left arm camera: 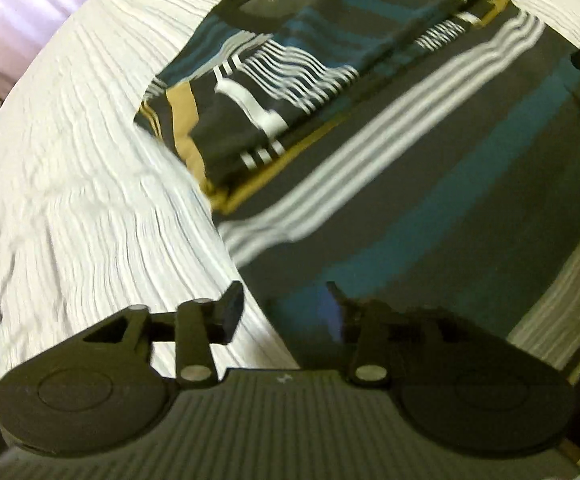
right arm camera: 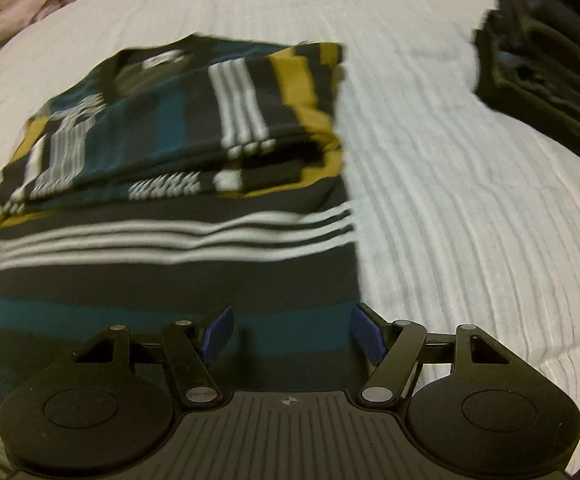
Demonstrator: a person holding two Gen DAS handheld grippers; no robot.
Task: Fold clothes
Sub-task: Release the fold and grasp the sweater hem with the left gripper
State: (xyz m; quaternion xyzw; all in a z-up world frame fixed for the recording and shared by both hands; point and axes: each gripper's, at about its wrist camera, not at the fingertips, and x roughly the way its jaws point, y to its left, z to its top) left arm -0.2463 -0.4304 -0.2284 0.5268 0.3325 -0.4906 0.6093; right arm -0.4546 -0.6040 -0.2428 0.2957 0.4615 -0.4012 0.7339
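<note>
Lying just ahead of both grippers, the dark striped knit shirt with teal, white and mustard bands [right arm camera: 161,184] rests part-folded on the white ribbed bedspread [right arm camera: 450,216]. Right gripper [right arm camera: 292,332] gapes wide over its hem, holding nothing; left gripper [left arm camera: 285,312] likewise spread at its edge; a stack of dark folded clothes [right arm camera: 550,72] sits far right.

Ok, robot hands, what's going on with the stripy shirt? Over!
Left gripper and right gripper open, at near hem. Striped shirt on white bedspread, sides folded in. Dark folded pile far right, clear of shirt.

Shirt [right arm camera: 161,264]: lies on the bed [right arm camera: 430,200], far part folded over onto the near part.
Stack of folded clothes [right arm camera: 550,72]: on the bed, right of the shirt and further back, well apart.
</note>
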